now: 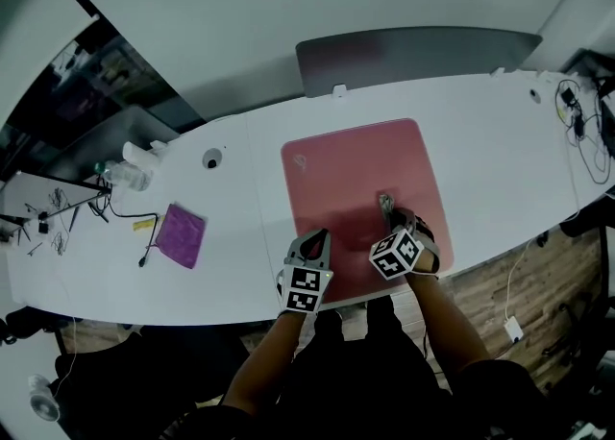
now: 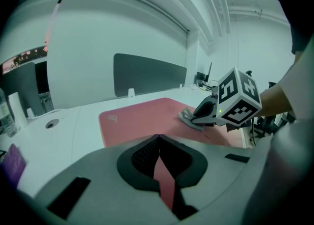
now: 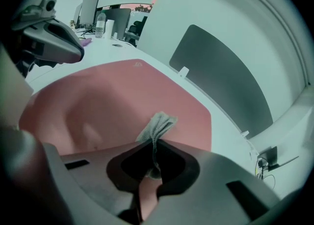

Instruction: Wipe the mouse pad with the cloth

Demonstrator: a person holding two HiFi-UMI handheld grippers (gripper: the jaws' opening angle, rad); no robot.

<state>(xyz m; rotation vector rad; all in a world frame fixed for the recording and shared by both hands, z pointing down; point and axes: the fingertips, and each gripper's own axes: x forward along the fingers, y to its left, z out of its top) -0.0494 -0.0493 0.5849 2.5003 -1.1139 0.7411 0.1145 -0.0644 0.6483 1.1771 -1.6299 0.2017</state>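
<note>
**Mid-wipe: cloth down on pad, near-right area**

Gripping grey cloth w/ right gripper: jaws clamped on a bunched fold, loose end fanned out ahead onto the pink mouse pad. From head view, cloth on pad's near-right part, inside the edge, w/ right gripper angled down over it. Looks like contact w/ the pad surface, judging by the flattened cloth tip in left gripper view.

Left gripper: jaws pressed together, nothing between them, only pink pad showing below the tips. Sitting at pad's near-left corner, just beside the right one. Can't tell if resting on the pad or hovering; possibly there to steady it.

Pad flat on white desk, centred in front of the person, no visible wrinkle or lift.

Step in hand, by my read: the wiping stroke itself, w/ only a small near patch under the cloth and far and left areas not yet under it.

Next move likely calls for: keeping the pinch firm, light downward pressure, dragging across in overlapping passes toward the far edge and left side. Also worth pinning the pad w/ left gripper to stop sliding. Main risk: cloth bunching or slipping out.
</note>
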